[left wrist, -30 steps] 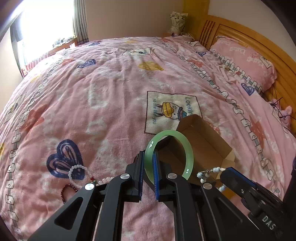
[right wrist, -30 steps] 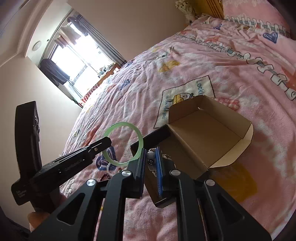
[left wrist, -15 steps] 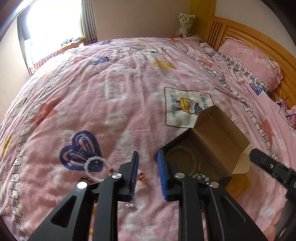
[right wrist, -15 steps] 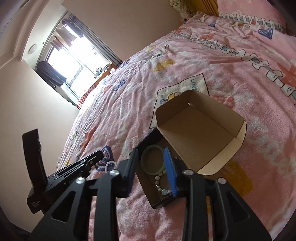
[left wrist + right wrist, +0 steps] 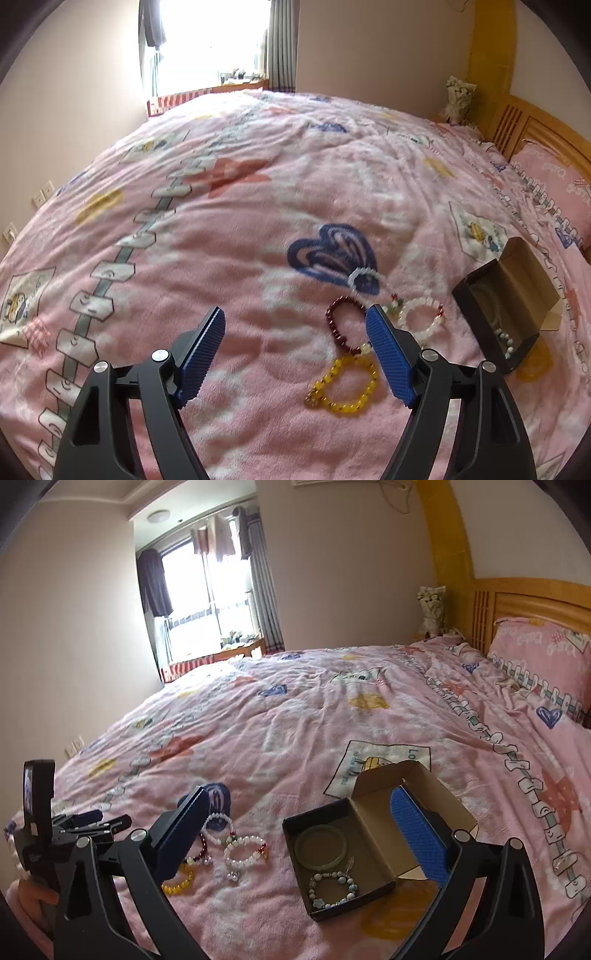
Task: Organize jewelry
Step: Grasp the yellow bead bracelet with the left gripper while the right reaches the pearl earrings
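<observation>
My left gripper (image 5: 295,354) has its jaws spread wide, nothing between the blue ribbed pads (image 5: 388,360), and it hangs above the bed, tilted down toward it. My right gripper (image 5: 299,830) is spread just as wide and holds nothing either, its pads (image 5: 419,836) well apart. In the right wrist view I see my left gripper (image 5: 107,821) low at the left, toward the near edge of the bed, with the fingers of my left hand (image 5: 37,897) wrapped round its handle.
</observation>
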Demonstrator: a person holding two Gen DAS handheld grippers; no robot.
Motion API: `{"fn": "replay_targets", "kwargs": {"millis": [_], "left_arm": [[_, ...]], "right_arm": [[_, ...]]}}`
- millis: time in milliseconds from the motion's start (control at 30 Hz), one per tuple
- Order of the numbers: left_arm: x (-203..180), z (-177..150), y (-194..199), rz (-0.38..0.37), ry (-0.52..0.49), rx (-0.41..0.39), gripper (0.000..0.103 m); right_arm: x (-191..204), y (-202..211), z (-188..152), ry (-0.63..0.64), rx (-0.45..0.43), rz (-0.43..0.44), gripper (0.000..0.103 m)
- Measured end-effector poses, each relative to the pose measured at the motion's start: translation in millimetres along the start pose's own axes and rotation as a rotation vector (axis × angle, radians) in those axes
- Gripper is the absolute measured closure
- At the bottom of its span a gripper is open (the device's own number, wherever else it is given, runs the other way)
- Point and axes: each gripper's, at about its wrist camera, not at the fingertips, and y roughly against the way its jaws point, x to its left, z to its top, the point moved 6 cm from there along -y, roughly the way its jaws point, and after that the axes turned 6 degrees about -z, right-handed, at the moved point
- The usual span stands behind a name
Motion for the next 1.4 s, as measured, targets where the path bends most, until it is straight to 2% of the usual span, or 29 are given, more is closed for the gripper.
{"fn": "replay_targets", "kwargs": {"millis": [100, 200, 367, 433, 533, 667, 733, 833, 900, 1000, 1167, 1233, 1267, 1333, 1400], "left_arm": [[7.3, -16.8, -14.1, -0.034, 0.007, 0.099, 0.025], [10.5, -30.2, -23.5, 0.001, -0.03, 0.142, 0.025], [10.9, -46.1, -37.6, -0.022, -0.058, 0.214, 0.025], [10.4, -50.0, -41.7, -0.024, -0.073, 0.231, 0.025], [8.3, -55.2, -50.1, -0.025, -0.094, 0.26, 0.025], [10.8, -63.5, -64.6, -0.012, -0.104, 0.3, 0.025], [12.5, -66.6, -71.3, -0.009, -0.103, 0.318, 0.025], [13.8, -65.2, -77.2, -0.013, -0.097, 0.323, 0.025], [11.8, -62.4, -79.9, -0.014, -0.104, 0.323, 0.034], [10.5, -58.3, -85.2, -0.013, -0.098, 0.329, 0.042], [5.8, -59.2, -88.1, 0.013, -0.142, 0.328, 0.045], [4.4, -58.0, -88.8, 0.023, -0.145, 0.331, 0.047], [3.2, -57.9, -88.7, 0.025, -0.146, 0.33, 0.051], [-3.4, -58.2, -87.0, 0.015, -0.172, 0.325, 0.067], [-10.2, -59.1, -84.5, 0.016, -0.211, 0.317, 0.083]], "right_arm": [[16.6, -20.7, -16.8, -0.036, 0.129, 0.113, 0.007], [32.6, -39.7, -35.3, -0.068, 0.222, 0.159, 0.007], [67.1, -66.9, -63.7, -0.008, 0.321, 0.147, 0.008], [78.4, -77.6, -74.1, 0.02, 0.359, 0.149, 0.015], [92.0, -96.6, -90.8, 0.069, 0.426, 0.108, 0.027], [95.6, -120.9, -110.4, 0.079, 0.499, 0.062, 0.032], [93.3, -132.4, -120.0, 0.078, 0.54, 0.03, 0.041], [91.6, -145.0, -129.0, 0.06, 0.575, 0.024, 0.049], [92.1, -152.5, -133.8, 0.047, 0.597, 0.031, 0.053], [92.5, -161.8, -137.5, 0.024, 0.611, 0.024, 0.056], [97.3, -166.8, -136.2, 0.033, 0.583, -0.008, 0.059], [103.1, -167.7, -137.6, 0.089, 0.563, -0.035, 0.065], [105.9, -167.1, -138.4, 0.113, 0.548, -0.04, 0.068], [110.5, -165.8, -139.4, 0.146, 0.524, -0.036, 0.081], [114.5, -164.6, -140.0, 0.179, 0.509, -0.044, 0.084]]}}
